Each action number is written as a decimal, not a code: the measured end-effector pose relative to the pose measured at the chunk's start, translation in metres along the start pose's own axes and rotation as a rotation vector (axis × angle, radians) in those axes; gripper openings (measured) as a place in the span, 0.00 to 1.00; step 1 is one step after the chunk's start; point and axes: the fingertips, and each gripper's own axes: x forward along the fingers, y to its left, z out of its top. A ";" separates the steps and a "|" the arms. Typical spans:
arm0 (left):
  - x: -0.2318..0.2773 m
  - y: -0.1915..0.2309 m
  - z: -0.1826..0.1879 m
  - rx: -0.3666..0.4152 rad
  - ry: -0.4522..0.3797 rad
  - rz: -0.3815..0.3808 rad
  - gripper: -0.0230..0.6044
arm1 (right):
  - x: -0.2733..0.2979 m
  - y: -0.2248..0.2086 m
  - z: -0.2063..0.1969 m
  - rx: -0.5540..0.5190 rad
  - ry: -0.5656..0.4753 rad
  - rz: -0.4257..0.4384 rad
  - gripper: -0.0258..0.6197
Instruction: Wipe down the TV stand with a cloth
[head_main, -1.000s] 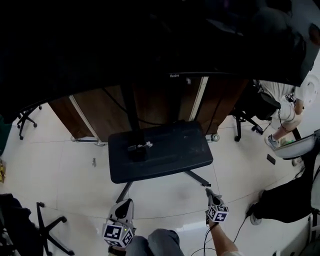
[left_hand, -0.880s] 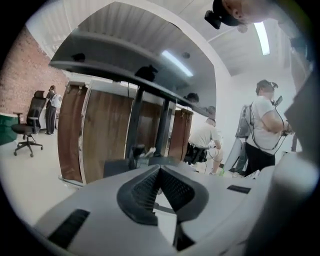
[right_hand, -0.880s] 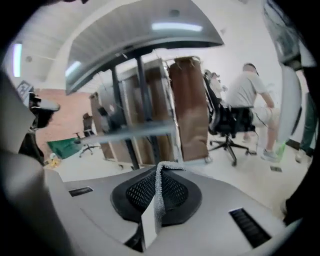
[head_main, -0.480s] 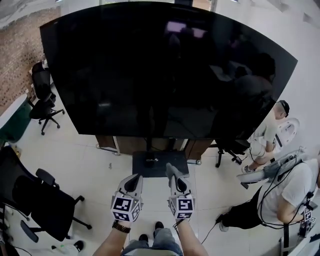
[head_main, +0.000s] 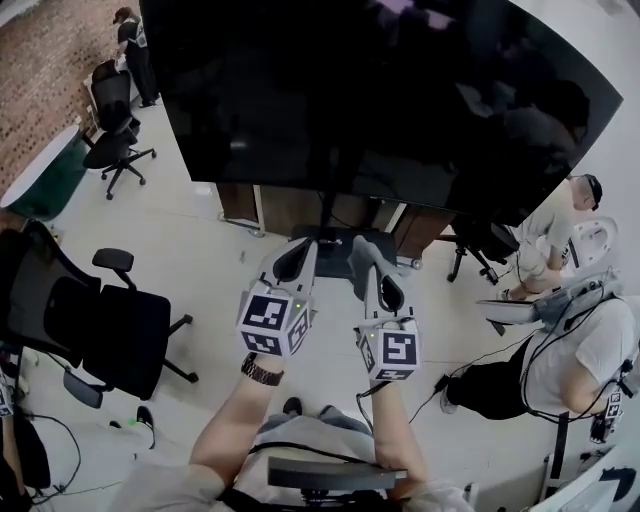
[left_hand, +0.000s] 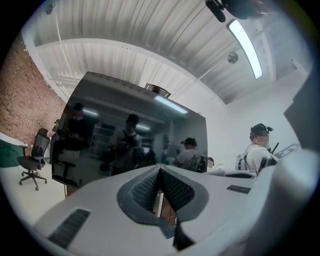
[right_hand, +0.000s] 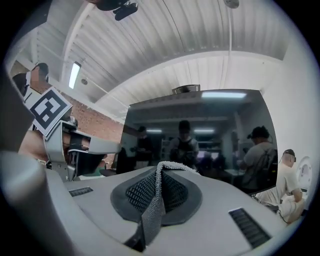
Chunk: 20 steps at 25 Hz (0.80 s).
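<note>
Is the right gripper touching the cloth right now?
Touching. In the right gripper view, the right gripper has its jaws shut on the grey cloth, which is pinched between them.

The flat black TV stand base (head_main: 335, 252) sits on the pale floor, far ahead, under the big dark screen. The thin grey woven cloth (right_hand: 152, 215) stands on edge, pinched between the right gripper (right_hand: 160, 175) jaws.

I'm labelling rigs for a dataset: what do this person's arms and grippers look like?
Left gripper and right gripper are pale grey tapering shells with dark textured pads on the jaws. Each carries a cube of black-and-white square markers. Forearms are bare of sleeves; a dark wristband circles the left wrist.
</note>
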 end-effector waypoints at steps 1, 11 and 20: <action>0.003 -0.007 0.000 0.000 -0.005 -0.002 0.08 | -0.004 -0.004 0.000 -0.002 -0.001 0.003 0.07; 0.014 -0.067 -0.001 0.036 -0.036 -0.036 0.08 | -0.029 -0.046 -0.003 -0.013 -0.009 -0.018 0.06; 0.010 -0.079 -0.006 0.061 -0.036 -0.017 0.08 | -0.040 -0.051 -0.002 -0.008 -0.025 -0.001 0.07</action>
